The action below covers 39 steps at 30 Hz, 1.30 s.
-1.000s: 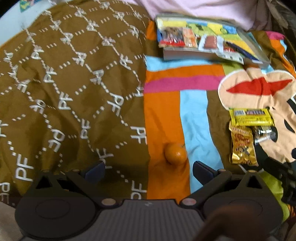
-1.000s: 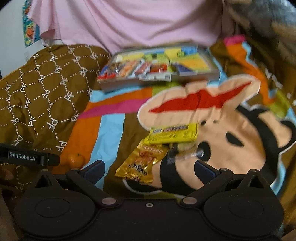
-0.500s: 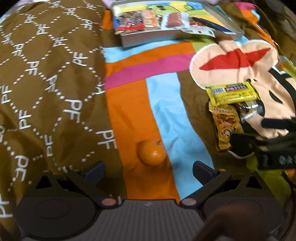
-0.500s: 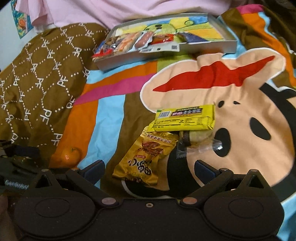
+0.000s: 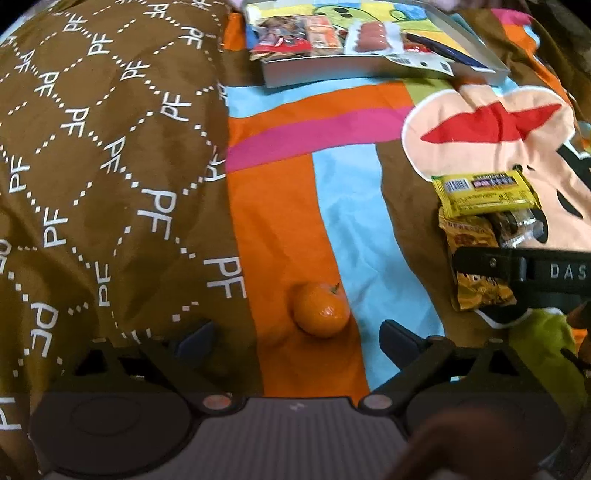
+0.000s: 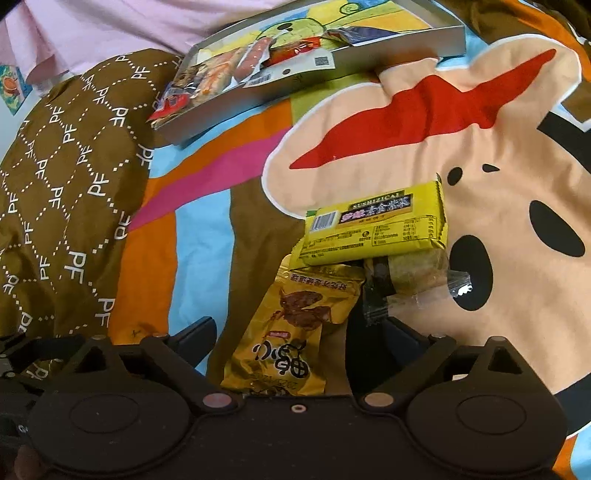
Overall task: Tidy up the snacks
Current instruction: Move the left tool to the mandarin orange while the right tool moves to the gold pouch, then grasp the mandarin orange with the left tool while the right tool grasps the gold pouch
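A small orange lies on the striped blanket, just ahead of my left gripper, which is open with the fruit between its fingertips' lines. My right gripper is open too, its fingers on either side of a gold snack pouch. Beyond the pouch lie a yellow snack bar and a clear-wrapped green cake. A grey tray at the far end holds several packets, sausages among them. The left wrist view shows the same pouch, bar and tray, plus the right gripper's body.
Everything rests on a bed. A brown quilt with white PF letters bulges on the left. A cartoon face is printed on the blanket at the right. Pink cloth lies behind the tray.
Both grippers have moved forward and down. The orange now sits closer between the left fingers. The gold pouch has come in between the right fingers. Both grippers stayed open.
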Tool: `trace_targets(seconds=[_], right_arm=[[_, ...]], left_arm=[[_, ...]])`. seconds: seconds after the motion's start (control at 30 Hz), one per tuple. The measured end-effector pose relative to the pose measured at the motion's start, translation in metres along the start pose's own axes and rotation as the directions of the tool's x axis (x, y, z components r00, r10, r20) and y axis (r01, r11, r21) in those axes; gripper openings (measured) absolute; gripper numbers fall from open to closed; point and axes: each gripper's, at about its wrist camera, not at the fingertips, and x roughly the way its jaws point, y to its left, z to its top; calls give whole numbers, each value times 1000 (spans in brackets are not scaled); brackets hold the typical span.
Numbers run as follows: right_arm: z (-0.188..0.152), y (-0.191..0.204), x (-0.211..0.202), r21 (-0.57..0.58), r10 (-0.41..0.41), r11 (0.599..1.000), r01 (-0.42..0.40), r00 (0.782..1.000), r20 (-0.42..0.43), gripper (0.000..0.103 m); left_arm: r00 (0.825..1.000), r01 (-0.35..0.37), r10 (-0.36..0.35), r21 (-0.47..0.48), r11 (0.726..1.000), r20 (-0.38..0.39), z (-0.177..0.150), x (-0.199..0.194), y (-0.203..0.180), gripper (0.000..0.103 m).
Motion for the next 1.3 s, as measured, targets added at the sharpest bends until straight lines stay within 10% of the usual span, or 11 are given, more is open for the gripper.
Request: trace_targets(seconds=[0.27,0.57,0.77,1.3], right_arm=[[-7,5,-2,-24,-23,999,24,999,27,85],[-10,19,9,-106,-50,993,54,998,38,80],[-16,26,9,-162,-79,983,84,996,35,57],[-30,43,5,-282,-92,955,92,996,12,62]], left_arm=[[1000,2,-2,-4,1000,29,1,-1,0,80],[999,40,-40,3,999,8,1,7,-6,39],[998,55,-55,-23,998,3,0,9,-3,37],[999,51,-51,16,999,-12,-1,10,-8,37]])
